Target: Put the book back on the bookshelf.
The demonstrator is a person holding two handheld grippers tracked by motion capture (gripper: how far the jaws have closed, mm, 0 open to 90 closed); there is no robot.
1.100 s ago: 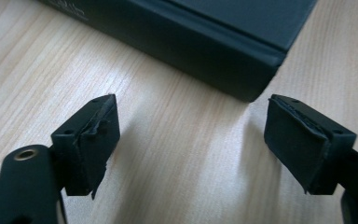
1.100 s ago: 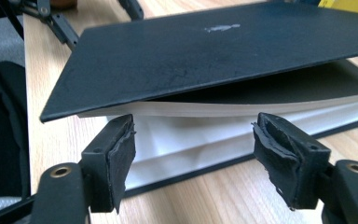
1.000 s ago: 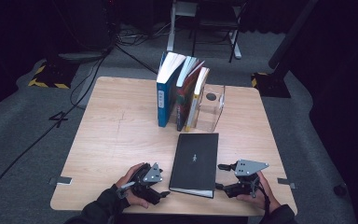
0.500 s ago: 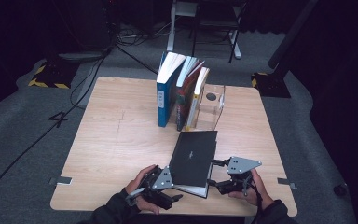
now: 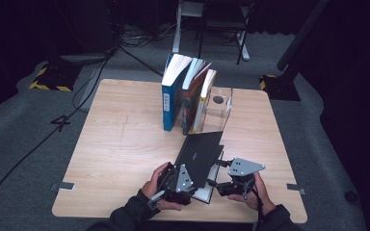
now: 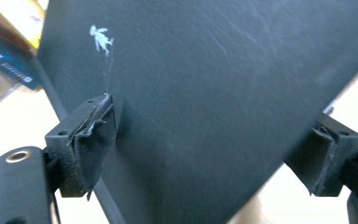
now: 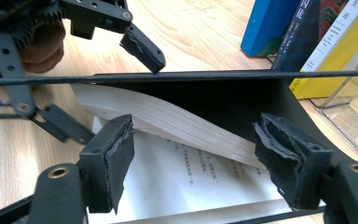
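I see three books [image 5: 187, 94] upright at table [image 5: 120, 144] far edge, blue one at left, yellow spine at right; clear stand [image 5: 220, 103] just beside them on right; cables [image 5: 33, 139] across grey floor at left; chair legs [image 5: 209, 33] behind table

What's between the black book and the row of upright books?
Bare wood. In the high view only a short strip of table separates the black book from the upright books; its raised cover nearly reaches them.
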